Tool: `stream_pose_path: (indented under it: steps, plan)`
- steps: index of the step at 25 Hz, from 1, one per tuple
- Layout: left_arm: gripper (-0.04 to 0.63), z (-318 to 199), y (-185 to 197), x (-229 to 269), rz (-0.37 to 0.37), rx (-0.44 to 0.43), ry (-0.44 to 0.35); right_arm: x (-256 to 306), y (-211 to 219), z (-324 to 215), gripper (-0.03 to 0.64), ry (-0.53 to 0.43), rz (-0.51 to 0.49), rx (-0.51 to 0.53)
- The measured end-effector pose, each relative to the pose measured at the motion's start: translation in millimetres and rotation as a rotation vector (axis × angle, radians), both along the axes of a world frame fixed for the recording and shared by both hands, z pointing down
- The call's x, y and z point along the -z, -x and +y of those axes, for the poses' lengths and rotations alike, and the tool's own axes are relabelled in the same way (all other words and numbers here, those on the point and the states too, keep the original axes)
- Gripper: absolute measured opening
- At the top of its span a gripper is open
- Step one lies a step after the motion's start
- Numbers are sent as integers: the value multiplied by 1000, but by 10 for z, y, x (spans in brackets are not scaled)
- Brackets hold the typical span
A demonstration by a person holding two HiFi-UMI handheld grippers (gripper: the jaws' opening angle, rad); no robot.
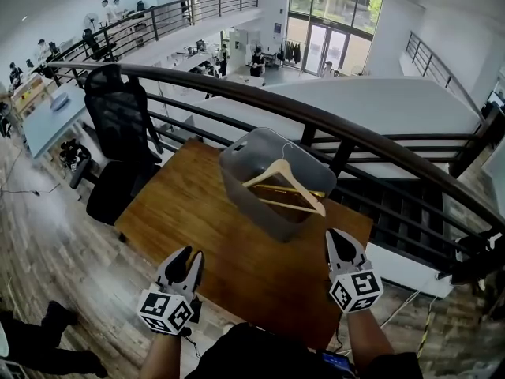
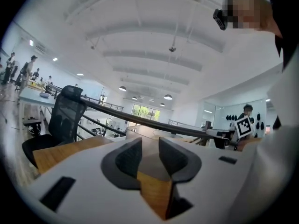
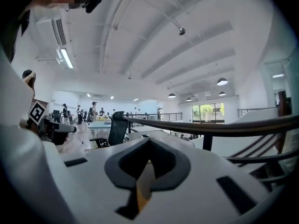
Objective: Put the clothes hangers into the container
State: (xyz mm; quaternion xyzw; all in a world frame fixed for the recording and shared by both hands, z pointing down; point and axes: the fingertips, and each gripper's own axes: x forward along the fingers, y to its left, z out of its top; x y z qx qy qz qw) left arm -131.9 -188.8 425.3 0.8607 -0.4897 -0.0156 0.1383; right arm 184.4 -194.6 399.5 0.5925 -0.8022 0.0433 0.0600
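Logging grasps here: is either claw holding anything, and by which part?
Nothing is held. The left claw is open and empty, the right claw is shut on nothing; the wooden hanger lies on the container, apart from both.

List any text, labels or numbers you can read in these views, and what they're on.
No words or numbers are readable in any view.
Cubes on the left gripper and right gripper: black-and-white square markers only, no letters.
Grey container: no label visible.
Wooden hanger: no print visible.
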Motion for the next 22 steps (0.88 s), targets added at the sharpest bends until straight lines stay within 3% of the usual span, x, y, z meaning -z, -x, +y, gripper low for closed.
stream_pose_path:
  steps: [22]
  plan:
    - [98,134,24,43,9,30,-16,-39,291,36,-9,-4,-28,88]
